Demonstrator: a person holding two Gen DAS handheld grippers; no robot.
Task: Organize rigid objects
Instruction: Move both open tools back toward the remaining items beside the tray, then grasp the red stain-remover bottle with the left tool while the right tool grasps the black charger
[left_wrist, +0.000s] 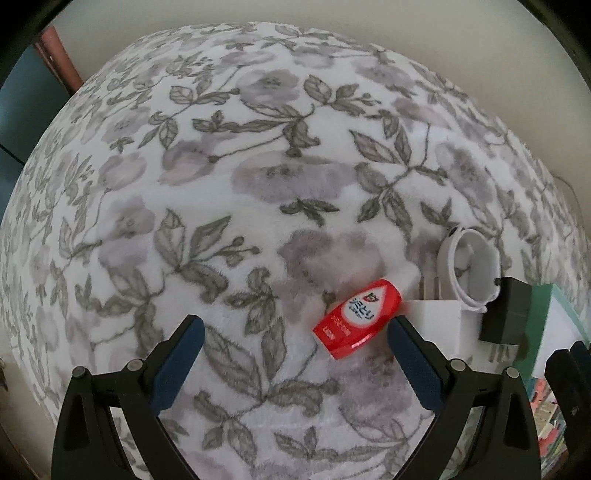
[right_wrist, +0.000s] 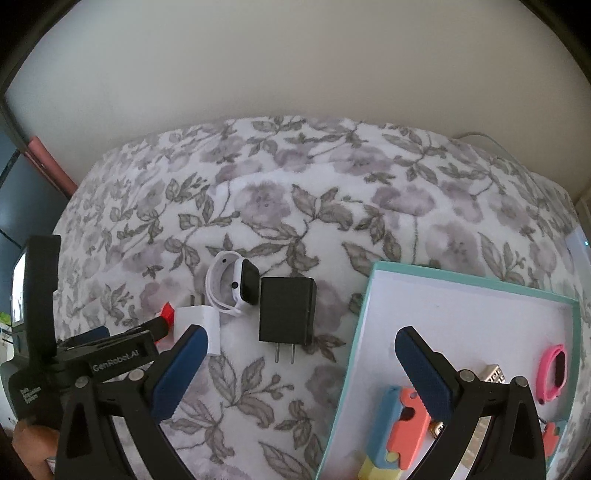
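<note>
"genrobot.ai" on the left gripper (right_wrist: 125, 334); "lion" on red bottle (left_wrist: 356, 319).

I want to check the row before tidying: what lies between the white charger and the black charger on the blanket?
The white smartwatch with its coiled band lies between the white charger and the black charger, slightly behind them. The right wrist view shows this best.

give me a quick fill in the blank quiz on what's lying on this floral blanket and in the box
1. The small bottle lying near the left gripper is ____ in colour.
2. The black charger lies with its prongs pointing ____ the camera.
3. The white smartwatch lies ____ the teal-rimmed box.
4. The band inside the box is ____.

Missing words: red; toward; outside; pink
</note>
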